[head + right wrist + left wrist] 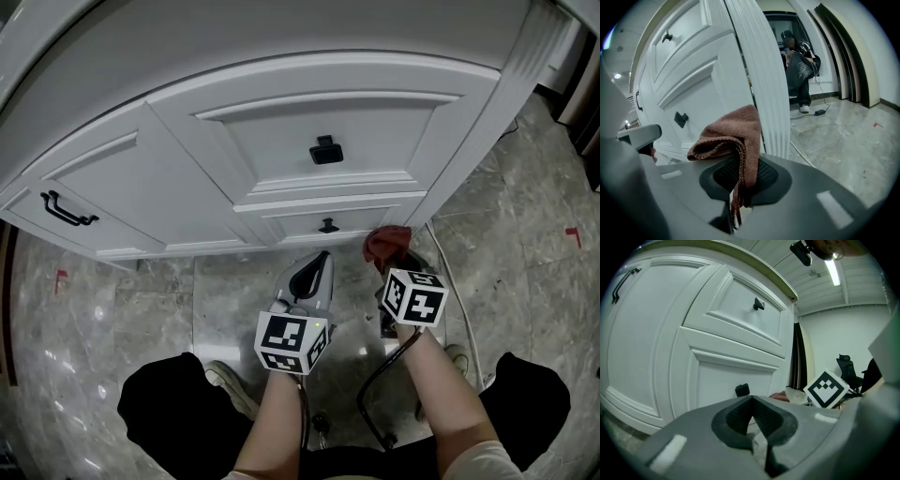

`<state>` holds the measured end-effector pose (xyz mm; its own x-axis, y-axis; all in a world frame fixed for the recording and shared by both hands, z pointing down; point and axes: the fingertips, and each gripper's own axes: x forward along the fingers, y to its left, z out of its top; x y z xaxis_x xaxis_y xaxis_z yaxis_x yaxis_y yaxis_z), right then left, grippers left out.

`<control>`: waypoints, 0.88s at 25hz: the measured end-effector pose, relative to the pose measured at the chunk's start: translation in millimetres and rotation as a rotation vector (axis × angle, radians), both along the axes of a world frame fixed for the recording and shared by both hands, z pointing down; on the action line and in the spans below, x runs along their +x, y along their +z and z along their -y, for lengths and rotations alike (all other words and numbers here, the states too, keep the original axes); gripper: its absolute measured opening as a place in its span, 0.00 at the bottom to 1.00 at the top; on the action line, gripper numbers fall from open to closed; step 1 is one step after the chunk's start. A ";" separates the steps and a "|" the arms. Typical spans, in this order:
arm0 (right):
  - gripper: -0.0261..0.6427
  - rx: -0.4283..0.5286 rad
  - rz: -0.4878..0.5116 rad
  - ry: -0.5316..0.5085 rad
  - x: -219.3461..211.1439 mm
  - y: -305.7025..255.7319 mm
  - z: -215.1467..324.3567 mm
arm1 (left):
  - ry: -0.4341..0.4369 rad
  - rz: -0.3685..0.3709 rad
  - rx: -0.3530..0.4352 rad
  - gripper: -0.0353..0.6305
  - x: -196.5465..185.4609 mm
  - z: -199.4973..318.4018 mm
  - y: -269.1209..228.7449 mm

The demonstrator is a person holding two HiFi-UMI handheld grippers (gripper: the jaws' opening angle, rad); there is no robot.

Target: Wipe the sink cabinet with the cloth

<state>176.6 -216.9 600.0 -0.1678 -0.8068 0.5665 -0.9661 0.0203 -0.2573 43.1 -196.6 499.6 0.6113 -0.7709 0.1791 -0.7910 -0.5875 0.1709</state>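
Observation:
The white sink cabinet (281, 141) curves across the top of the head view, with panelled drawers and black handles. My right gripper (389, 272) is shut on a reddish-brown cloth (386, 243), which bunches near the cabinet's fluted right corner post (759, 89), low by the floor. In the right gripper view the cloth (733, 136) hangs out between the jaws. My left gripper (314, 272) points at the bottom drawer near its small black knob (327, 226); its jaws (752, 416) meet with nothing between them.
A larger black knob (325, 150) sits on the upper drawer and a black bar handle (67, 211) on the left door. The floor is grey marble tile (141, 309). A cable (450, 272) runs along the floor at right. A seated person (799, 65) is far behind.

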 end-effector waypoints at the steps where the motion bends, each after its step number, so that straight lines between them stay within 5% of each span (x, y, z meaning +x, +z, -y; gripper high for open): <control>1: 0.16 0.009 0.003 -0.011 -4.1 -5.4 -2.2 | -0.004 -0.002 0.007 0.05 -1.7 -1.0 -3.6; 6: 0.16 0.120 0.031 -0.077 -31.3 -59.8 -16.0 | -0.045 -0.087 0.077 0.05 -19.1 -11.6 -49.8; 22: 0.16 0.509 -0.023 -0.128 -58.6 -254.8 -120.8 | -0.100 -0.121 0.378 0.05 -48.0 -121.8 -218.9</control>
